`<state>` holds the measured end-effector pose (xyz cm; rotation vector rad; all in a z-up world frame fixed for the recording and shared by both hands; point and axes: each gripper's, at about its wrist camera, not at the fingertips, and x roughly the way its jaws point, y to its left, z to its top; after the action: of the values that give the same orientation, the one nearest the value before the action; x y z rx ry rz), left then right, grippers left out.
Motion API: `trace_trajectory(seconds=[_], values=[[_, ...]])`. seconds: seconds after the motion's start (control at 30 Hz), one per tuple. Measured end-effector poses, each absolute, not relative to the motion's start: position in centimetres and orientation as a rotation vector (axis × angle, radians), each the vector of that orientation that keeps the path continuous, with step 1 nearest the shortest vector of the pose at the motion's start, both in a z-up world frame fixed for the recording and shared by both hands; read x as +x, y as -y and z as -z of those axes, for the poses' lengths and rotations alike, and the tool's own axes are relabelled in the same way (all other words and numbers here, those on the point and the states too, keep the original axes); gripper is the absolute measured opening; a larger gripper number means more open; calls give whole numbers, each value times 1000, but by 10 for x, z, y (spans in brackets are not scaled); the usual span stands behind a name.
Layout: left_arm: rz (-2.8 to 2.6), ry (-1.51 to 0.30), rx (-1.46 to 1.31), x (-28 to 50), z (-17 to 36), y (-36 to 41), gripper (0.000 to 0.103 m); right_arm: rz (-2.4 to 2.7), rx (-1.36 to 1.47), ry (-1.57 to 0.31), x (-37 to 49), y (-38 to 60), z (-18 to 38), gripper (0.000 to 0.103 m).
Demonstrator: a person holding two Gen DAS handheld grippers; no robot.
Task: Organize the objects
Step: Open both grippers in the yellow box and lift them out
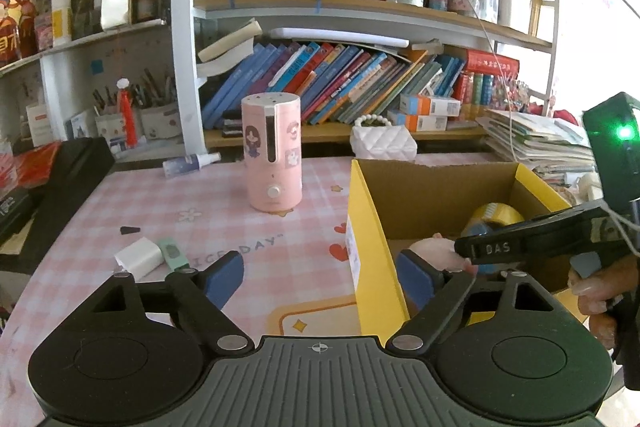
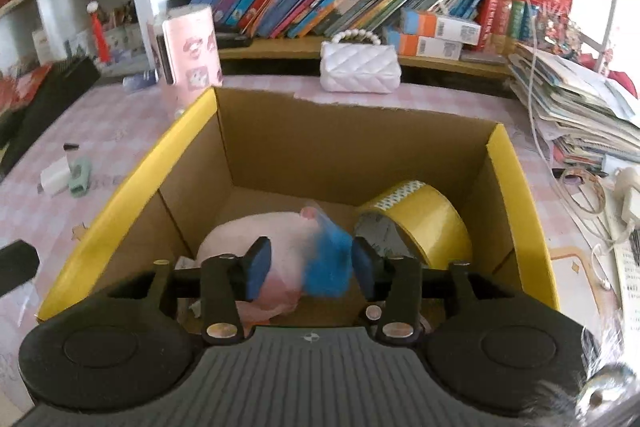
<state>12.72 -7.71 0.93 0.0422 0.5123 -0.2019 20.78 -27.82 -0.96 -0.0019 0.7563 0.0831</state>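
Observation:
A yellow cardboard box stands open on the pink checked table; it also shows in the left wrist view. Inside lie a pink plush toy with a blue tuft and a roll of yellow tape. My right gripper is inside the box, jaws apart around the toy's blue tuft, not closed on it. It shows from the side in the left wrist view. My left gripper is open, straddling the box's left wall. A white adapter and a green clip lie on the table.
A pink humidifier stands mid-table, a small spray bottle lies behind it. A white quilted purse sits behind the box. Bookshelves fill the back. A paper stack lies right, a black case left.

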Motion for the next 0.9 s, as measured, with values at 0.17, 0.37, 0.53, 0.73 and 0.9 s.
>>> trace_trajectory(seconds=[0.17,0.37,0.53,0.73,0.9], values=[[207,-497,39,122,-13,72,92,-49,20,-711,191,278,-1,57],[225,-480,27,114,-18,60,93,17,39,-656,167,276,-15,62],[255,-478,19,104,-17,50,93,84,58,-623,143,273,-23,65],[278,-482,13,90,-16,35,93,155,68,-609,108,261,-25,68],[281,-499,26,76,-15,20,93,193,93,-638,82,246,-18,69]])
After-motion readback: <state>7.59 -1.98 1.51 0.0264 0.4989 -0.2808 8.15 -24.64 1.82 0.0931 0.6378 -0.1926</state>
